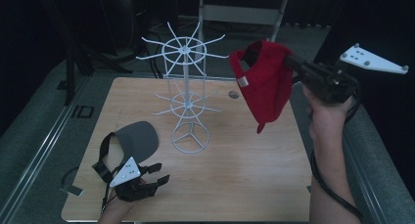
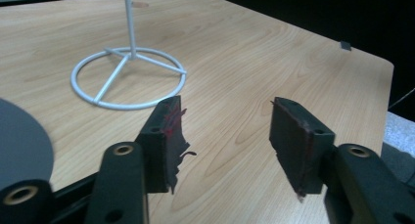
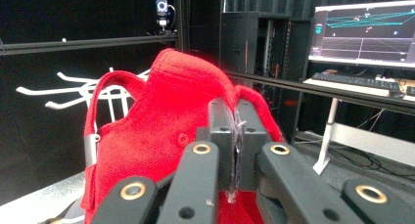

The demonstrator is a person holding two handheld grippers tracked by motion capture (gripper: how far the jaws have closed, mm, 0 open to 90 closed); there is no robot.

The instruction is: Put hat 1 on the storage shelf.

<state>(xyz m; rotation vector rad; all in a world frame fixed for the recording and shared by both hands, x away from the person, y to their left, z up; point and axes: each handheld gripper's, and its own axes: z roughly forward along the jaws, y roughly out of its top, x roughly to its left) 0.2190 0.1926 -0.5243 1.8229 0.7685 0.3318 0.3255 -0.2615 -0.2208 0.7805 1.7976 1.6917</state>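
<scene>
We hold red cap [image 1: 264, 82] clamped in right gripper [image 1: 292, 63], lifted beside rack [image 1: 186, 50] hooks for hanging; left gripper [image 1: 159, 174] wide open, empty, near table [image 1: 244, 185] front-left corner.

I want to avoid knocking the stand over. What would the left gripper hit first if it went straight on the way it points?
Probably nothing: the left gripper points over bare table, passing right of the stand's base ring.

Rack [image 1: 187, 94] mid-table [image 1: 254, 185]; visor [image 1: 134, 138] left of its base; cap [image 1: 264, 82] aloft to its right, beside top prongs.
</scene>
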